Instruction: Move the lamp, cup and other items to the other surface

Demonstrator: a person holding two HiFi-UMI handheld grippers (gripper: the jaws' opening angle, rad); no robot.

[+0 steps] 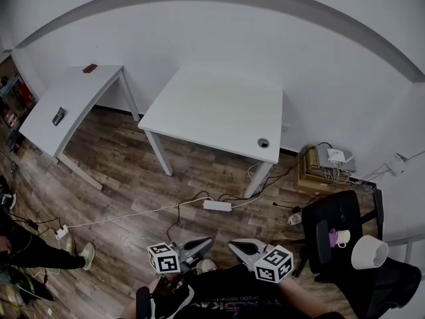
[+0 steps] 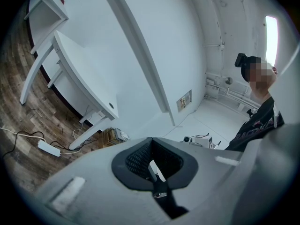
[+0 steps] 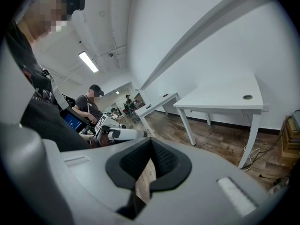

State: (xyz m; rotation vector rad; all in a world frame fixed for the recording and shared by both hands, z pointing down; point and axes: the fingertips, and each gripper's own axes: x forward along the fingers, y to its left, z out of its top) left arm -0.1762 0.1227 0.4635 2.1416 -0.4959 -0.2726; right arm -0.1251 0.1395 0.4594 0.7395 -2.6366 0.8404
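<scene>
Left gripper view: the left gripper (image 2: 151,149) has its jaws pressed together, with only a thin slit between the black, mesh-textured pads. Nothing is pinched.
Right gripper view: the right gripper (image 3: 151,149) is closed the same way and holds nothing. A sliver of floor shows through the slit.
Gripper bodies: both are smooth grey shells, each carrying a cube with square markers. In the head view they sit side by side at the lower edge, apart from each other, and touch no item.
Chair: a black chair (image 1: 335,218) stands just to the right of the right gripper. A white cup (image 1: 342,238) sits on its seat with a small purple item (image 1: 331,238) touching it. The lamp (image 1: 368,251), showing a round white shade, is at the chair's right edge.
Floor: the wood-look planks (image 1: 119,178) are crossed by a white power strip (image 1: 217,205) and loose cables. A wide open stretch lies between the grippers and the furniture.
Near worktop: the near worktop (image 1: 212,108) is white, flat and square-edged on slim white legs. It has a round cable hole (image 1: 263,142) near its front right corner.
Far worktop: the far worktop (image 1: 76,95) at the left is also white. A dark flat remote-like thing (image 1: 58,116) lies near its front end and a small red thing (image 1: 90,68) at its back edge.
Wall: a wooden box (image 1: 312,171) holding white devices and cables stands to the right of the near worktop.
</scene>
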